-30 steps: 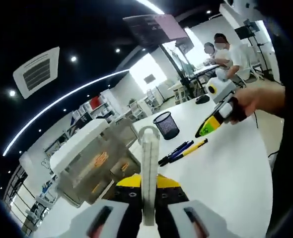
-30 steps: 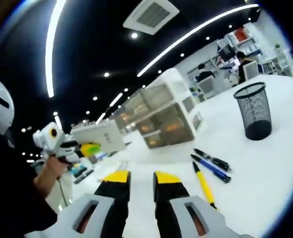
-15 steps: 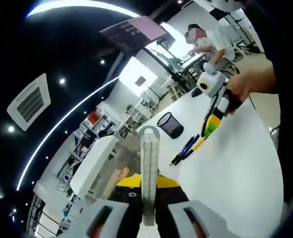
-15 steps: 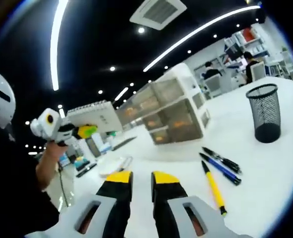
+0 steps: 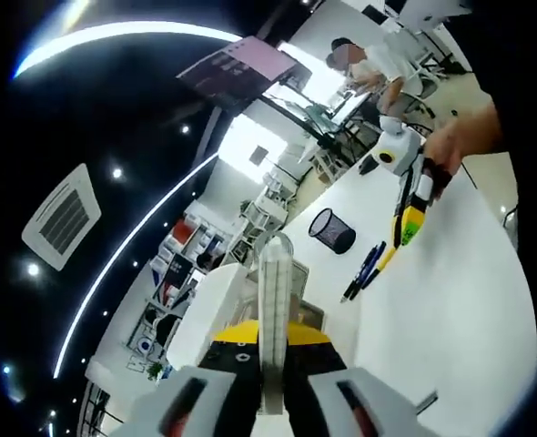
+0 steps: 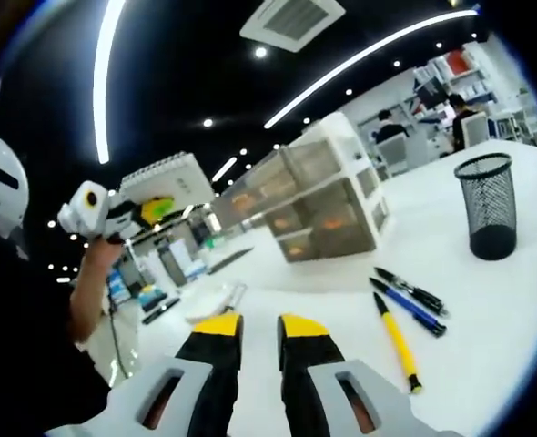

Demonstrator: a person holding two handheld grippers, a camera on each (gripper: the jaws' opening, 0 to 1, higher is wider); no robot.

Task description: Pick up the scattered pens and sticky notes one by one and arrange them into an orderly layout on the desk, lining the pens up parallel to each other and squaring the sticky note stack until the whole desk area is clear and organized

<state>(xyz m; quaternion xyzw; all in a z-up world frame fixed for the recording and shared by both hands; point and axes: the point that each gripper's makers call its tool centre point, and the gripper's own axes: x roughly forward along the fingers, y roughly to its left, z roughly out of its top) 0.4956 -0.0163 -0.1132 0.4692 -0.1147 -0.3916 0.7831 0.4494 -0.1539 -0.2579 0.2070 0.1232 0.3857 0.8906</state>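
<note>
Left tongs [image 5: 270, 350] raised, clenched on the white spiral-bound notepad [image 5: 273, 314]. Right tongs [image 6: 248, 330] released, empty. Ahead of them three pens [image 6: 405, 309] lie roughly parallel on the white counter [image 6: 487, 337]; notepad unplaced.

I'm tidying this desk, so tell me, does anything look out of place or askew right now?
The left gripper holds a spiral notepad up off the desk. The three pens lie near the mesh cup, and the yellow pen is angled away from the two dark ones.
</note>
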